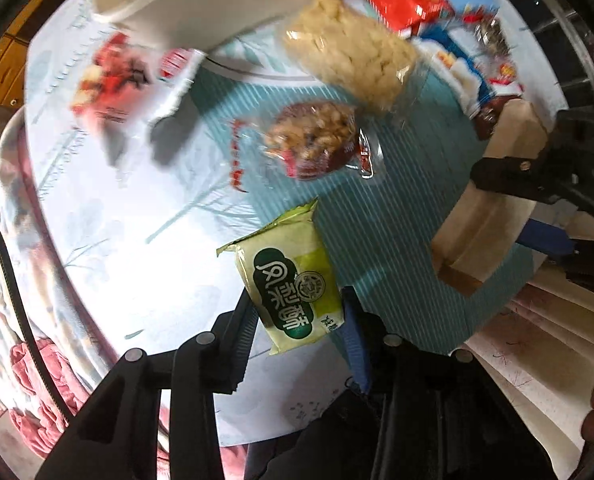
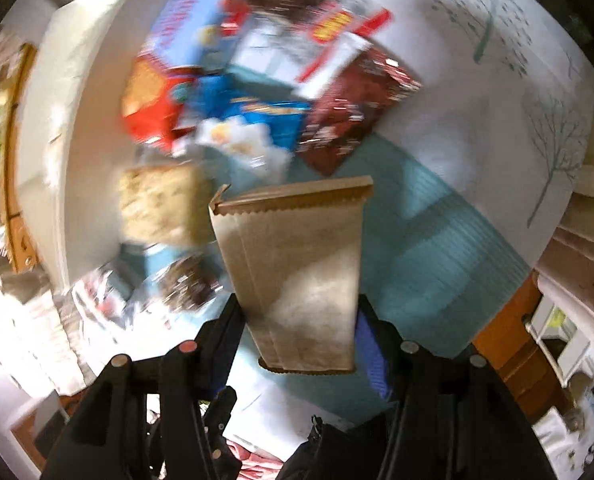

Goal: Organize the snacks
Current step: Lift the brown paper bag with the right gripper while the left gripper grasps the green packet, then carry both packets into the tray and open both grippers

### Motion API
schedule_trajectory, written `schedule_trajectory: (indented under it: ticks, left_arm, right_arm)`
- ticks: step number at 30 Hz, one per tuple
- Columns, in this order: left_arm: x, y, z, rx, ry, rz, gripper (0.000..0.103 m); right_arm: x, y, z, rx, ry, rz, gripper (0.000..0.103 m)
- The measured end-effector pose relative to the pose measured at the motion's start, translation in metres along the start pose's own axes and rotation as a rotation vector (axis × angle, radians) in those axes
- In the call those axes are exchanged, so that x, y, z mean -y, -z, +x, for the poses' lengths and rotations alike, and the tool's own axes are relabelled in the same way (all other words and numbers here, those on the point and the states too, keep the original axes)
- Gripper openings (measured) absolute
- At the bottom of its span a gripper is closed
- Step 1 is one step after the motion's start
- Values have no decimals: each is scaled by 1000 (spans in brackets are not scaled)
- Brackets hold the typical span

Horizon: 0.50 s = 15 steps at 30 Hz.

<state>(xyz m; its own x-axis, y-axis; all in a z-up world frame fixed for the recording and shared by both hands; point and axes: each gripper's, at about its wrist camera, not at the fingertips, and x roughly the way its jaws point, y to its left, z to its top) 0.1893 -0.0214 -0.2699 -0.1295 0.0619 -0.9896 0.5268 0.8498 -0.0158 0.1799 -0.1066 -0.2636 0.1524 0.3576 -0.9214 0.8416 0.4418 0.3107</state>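
Green snack pack (image 1: 293, 280) pinched in L claw (image 1: 297, 320); R claw (image 2: 297, 328) clamps brown paper pouch (image 2: 297, 272).

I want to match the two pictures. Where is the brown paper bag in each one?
Left wrist view: the brown paper bag is at the right edge, held in the right gripper.
Right wrist view: the bag is in the centre, clamped between the fingers.
Shared landmark: the pale puffed snack bar.

Black gripper (image 1: 299, 320), one blue finger (image 1: 355, 344)
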Motion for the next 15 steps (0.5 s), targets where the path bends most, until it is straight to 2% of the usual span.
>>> schedule_trajectory:
  ticks: [8, 15]
  left_arm:
    - [-38, 16, -55, 105, 18, -24, 39]
    - [-55, -2, -122, 214, -9, -65, 39]
  right_arm:
    - [-66, 33, -21, 82, -40, -170, 55]
    - [-106, 25, -54, 131, -83, -272, 55]
